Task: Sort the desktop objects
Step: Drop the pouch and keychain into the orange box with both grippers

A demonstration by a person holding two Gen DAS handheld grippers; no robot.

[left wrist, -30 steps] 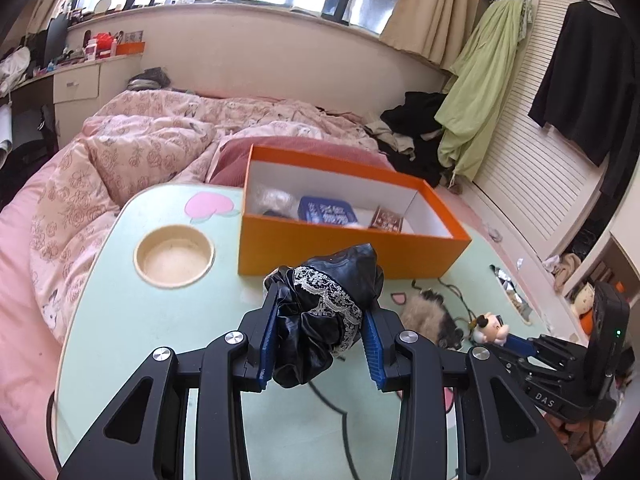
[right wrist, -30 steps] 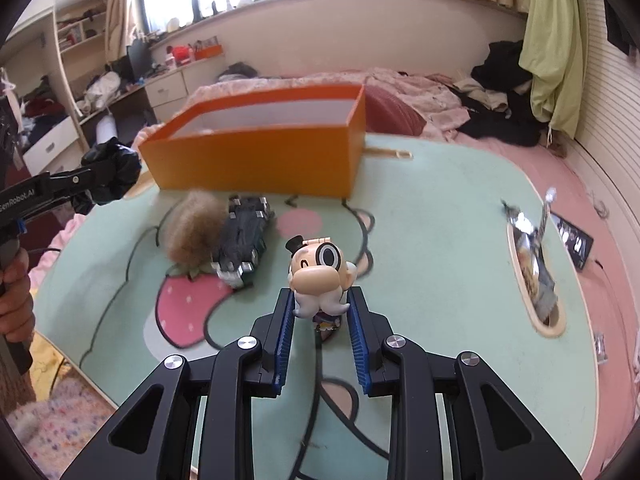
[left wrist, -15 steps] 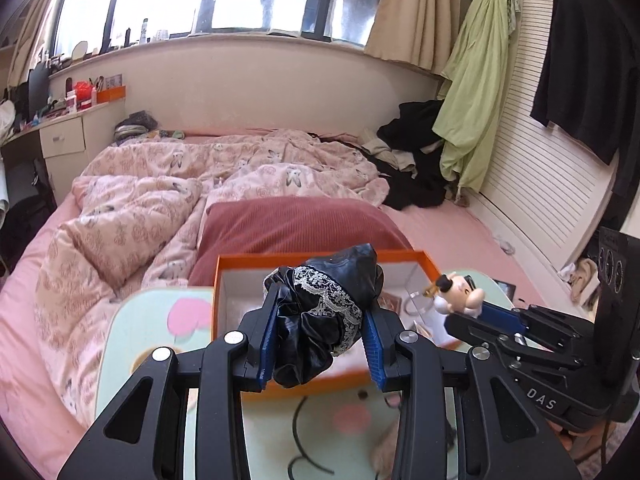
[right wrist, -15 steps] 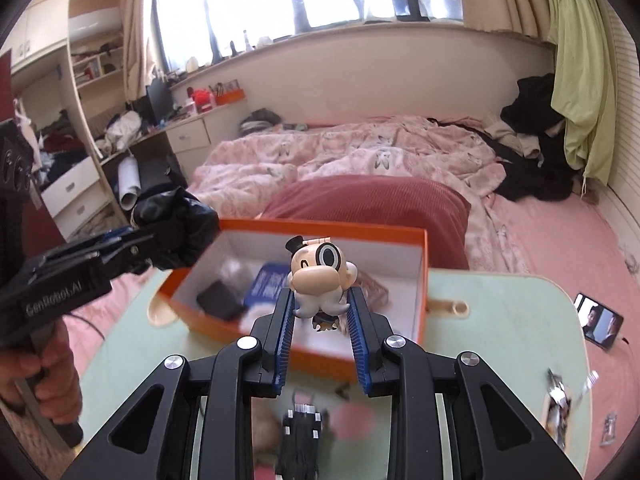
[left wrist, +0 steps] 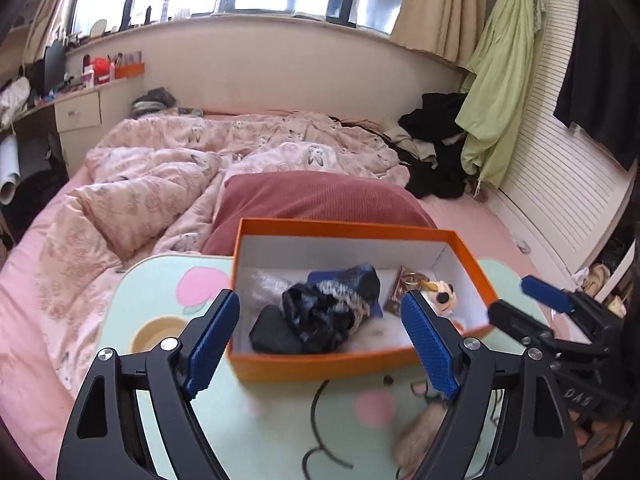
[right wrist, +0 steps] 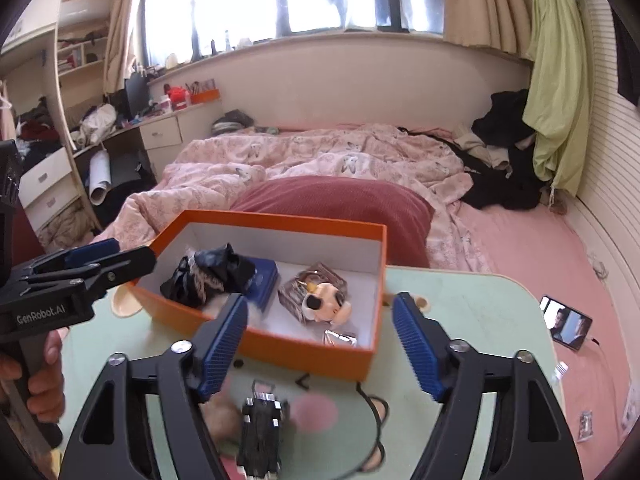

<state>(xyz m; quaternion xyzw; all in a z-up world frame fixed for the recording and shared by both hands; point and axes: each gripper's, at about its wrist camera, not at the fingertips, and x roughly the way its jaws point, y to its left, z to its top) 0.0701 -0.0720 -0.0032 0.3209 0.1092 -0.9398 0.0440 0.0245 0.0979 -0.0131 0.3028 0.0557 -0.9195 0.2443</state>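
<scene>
Both grippers hung over the orange box [left wrist: 352, 364] at the back of the counter [left wrist: 256, 432], each with its jaws spread wide and nothing between the pads. The left gripper [left wrist: 326, 340] had just been opening: the black scrunchie [left wrist: 332, 308] lay loose in the left half of the box, on top of the things already there. The right gripper [right wrist: 320, 340] had just been opening too, and the cartoon figure [right wrist: 326, 304] lay on its side in the right half, beside a small foil-wrapped packet.

What remained sat on the counter in front of the box, below and slightly behind the jaws. The black hair clip [right wrist: 260, 436] lay almost straight under the right gripper, its long axis running away from the camera, roughly in line with the fingers. The tan fur puff [left wrist: 420, 432] lay touching or just beside it; the blur left that unclear. Judged from this, the right hand was the nearer one and would have to drop and draw back toward the person.
</scene>
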